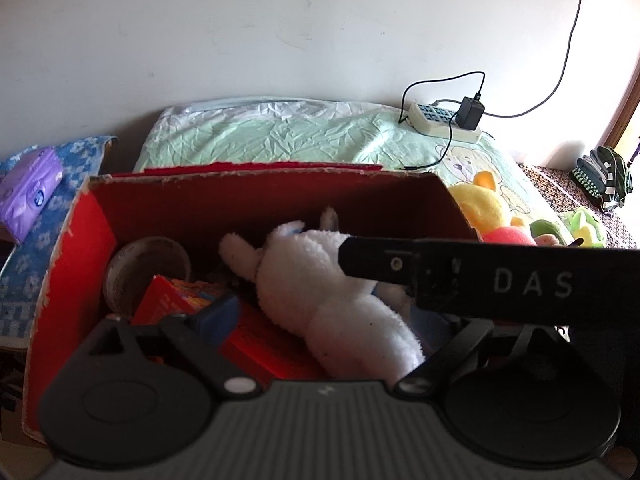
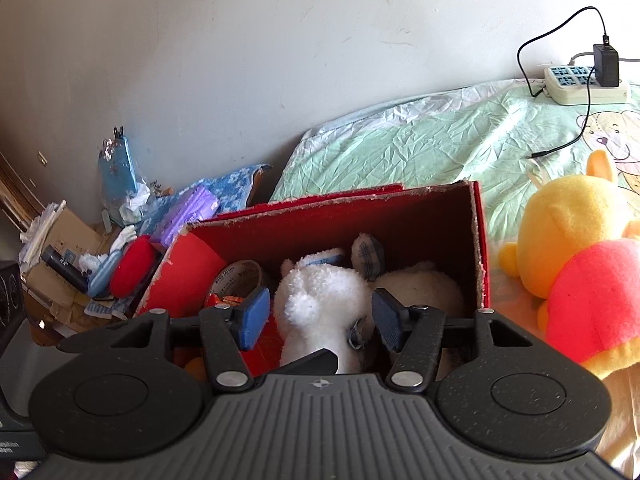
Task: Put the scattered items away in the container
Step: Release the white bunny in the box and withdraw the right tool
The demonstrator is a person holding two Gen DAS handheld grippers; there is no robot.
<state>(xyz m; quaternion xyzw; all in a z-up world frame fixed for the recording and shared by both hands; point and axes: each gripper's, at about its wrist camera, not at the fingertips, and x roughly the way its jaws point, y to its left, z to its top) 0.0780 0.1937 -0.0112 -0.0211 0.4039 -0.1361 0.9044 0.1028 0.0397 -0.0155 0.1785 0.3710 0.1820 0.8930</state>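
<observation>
A red cardboard box sits on the bed. Inside it lies a white plush toy, beside a tape roll, a small red carton and a cream plush. My right gripper hangs over the box, open, its blue pads on either side of the white plush with small gaps. My left gripper is over the box too, its jaws wide apart; its right finger is hidden behind the right gripper's black body. Outside the box lie a yellow bear plush in a red shirt and a green plush.
A power strip with a black adapter and cable lies on the green sheet by the wall. A purple tissue pack and assorted clutter sit left of the box. Dark gloves lie far right.
</observation>
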